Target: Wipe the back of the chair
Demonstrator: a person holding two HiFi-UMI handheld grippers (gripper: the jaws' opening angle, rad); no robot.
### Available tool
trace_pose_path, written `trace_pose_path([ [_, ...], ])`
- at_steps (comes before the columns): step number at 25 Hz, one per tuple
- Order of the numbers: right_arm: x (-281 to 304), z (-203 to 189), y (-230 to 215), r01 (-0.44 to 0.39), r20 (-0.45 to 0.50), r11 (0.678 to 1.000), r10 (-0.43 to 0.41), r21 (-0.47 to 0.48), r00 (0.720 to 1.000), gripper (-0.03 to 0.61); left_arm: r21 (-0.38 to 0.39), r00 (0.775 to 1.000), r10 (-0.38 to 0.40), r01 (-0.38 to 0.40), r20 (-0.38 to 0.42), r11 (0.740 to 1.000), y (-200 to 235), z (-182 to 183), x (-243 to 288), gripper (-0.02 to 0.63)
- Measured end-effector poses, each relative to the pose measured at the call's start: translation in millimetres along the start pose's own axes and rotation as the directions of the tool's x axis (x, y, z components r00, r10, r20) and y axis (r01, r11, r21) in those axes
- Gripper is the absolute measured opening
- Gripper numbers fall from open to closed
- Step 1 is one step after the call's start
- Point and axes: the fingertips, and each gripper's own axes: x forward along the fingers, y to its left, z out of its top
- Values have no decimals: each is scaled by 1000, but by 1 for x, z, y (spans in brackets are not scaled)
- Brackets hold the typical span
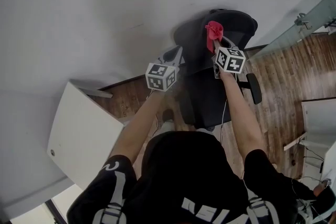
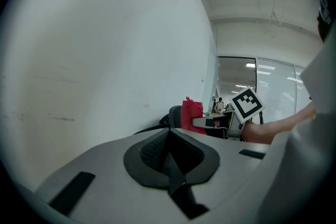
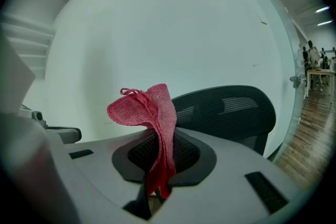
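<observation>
Even indoor light, fisheye-warped edges

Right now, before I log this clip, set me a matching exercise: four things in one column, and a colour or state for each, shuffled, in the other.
Things:
1. left gripper
2. right gripper
3. cloth
4. chair

Colour or state:
A. black
B. red, sticking up
C. shut with nothing held
D. shut on the cloth

Pairs: 1-C, 2-D, 3-B, 4-A
</observation>
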Motion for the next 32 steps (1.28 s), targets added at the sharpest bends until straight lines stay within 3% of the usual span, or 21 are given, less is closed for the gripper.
trace_pose_path([
  [6, 26, -22, 62, -68, -2, 998, 68, -6, 998, 69, 0, 1000, -7, 7, -9, 1000, 41, -10, -22, 25],
  [13, 56, -63, 96, -115, -47, 993, 114, -31, 992, 69, -32, 1000, -5, 4, -21, 999, 80, -29, -33, 25],
  [24, 97, -129, 96, -126, -114, 985, 113, -117, 987, 69, 7, 998, -49, 49, -42, 999, 105, -67, -24, 25],
  [32, 119, -162, 85, -144, -136, 980, 126, -136, 983, 69, 10, 997, -24, 25, -78, 1000, 111, -97, -12, 25],
])
